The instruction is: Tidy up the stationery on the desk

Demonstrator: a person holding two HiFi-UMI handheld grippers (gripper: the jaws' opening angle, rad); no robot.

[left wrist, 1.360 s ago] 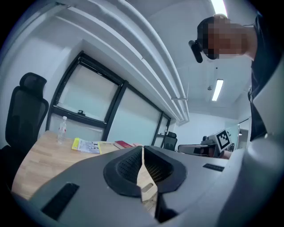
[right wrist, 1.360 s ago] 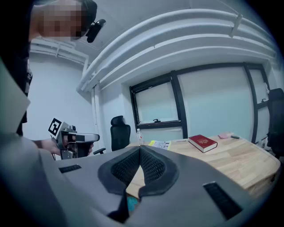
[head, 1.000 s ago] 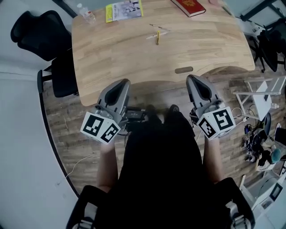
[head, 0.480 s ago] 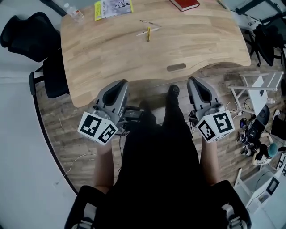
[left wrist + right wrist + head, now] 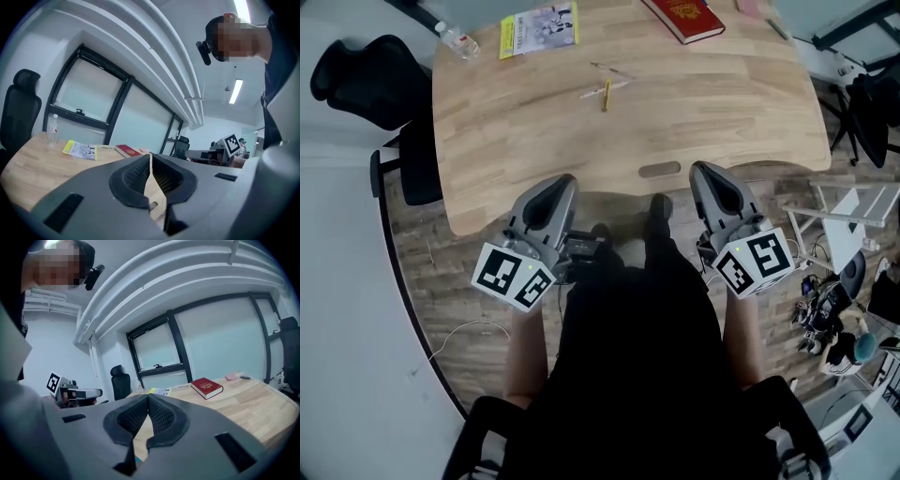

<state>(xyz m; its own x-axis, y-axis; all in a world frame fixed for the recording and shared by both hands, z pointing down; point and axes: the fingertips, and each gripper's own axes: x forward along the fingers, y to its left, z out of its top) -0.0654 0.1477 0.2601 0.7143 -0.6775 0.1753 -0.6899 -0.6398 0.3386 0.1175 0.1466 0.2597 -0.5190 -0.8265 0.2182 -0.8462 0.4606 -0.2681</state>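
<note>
A wooden desk (image 5: 712, 103) lies ahead of me in the head view. On it lie a yellow pen (image 5: 606, 95) crossed by thin sticks (image 5: 610, 70), a yellow-edged booklet (image 5: 538, 28) at the far left, a red book (image 5: 682, 19) at the far right, and a small pink item (image 5: 748, 7). My left gripper (image 5: 558, 187) and right gripper (image 5: 701, 175) hang just short of the desk's near edge, both shut and empty. The red book (image 5: 206, 387) and booklet (image 5: 80, 150) also show in the gripper views.
A clear water bottle (image 5: 456, 37) stands at the desk's far-left corner. A black office chair (image 5: 380, 89) sits to the left of the desk. A white rack (image 5: 853, 211) and cables and clutter (image 5: 830, 319) lie on the floor to the right.
The view has shifted a little, so the desk sits slightly differently in the frame. Both grippers stay shut at the desk's near edge.
</note>
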